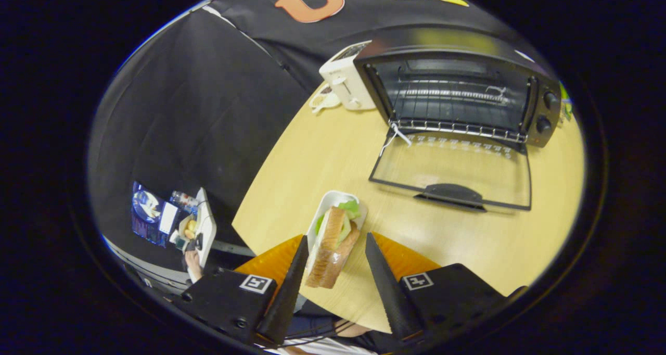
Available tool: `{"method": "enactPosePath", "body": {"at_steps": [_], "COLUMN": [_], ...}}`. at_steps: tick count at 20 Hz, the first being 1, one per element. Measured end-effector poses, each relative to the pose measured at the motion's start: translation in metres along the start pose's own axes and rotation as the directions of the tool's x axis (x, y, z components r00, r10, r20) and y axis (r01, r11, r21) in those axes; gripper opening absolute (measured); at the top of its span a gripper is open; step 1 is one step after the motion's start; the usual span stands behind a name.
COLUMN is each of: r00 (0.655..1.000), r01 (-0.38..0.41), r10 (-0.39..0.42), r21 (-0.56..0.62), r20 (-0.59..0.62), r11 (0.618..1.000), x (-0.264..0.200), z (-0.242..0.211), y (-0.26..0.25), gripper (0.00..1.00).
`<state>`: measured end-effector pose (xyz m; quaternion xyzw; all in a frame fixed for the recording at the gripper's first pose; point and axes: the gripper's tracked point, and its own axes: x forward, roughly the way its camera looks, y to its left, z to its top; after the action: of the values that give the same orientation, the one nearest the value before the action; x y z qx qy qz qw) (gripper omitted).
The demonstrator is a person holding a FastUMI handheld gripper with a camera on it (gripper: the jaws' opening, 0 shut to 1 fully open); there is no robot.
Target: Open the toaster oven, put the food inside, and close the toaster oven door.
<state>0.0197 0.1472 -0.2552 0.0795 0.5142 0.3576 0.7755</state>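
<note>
A sandwich (333, 248) with lettuce lies on a small white plate (333, 198) near the front edge of the round wooden table (468, 251). My gripper (334, 238) stands open, one black finger on each side of the plate, tips close to its rims. I cannot tell whether they touch it. Beyond the plate sits the black toaster oven (452, 87). Its glass door (458, 170) is folded down flat onto the table, handle toward me. The wire rack (452, 128) inside is bare.
A white toaster (344, 79) stands left of the oven at the back of the table. Off the table's left side, a person's hand (193, 264) is by a white tray (204, 230) of items.
</note>
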Motion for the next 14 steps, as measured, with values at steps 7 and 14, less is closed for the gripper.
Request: {"method": "enactPosePath", "body": {"at_steps": [7, 14], "r00": [0.993, 0.973], "r01": [-0.049, -0.079], "r10": [0.056, 0.119], "r21": [0.063, 0.197], "r20": [-0.101, -0.198], "r11": [0.997, 0.977], "x": [0.013, 0.016], "z": [-0.008, -0.019], "y": [0.004, 0.004], "gripper": [0.64, 0.54]}}
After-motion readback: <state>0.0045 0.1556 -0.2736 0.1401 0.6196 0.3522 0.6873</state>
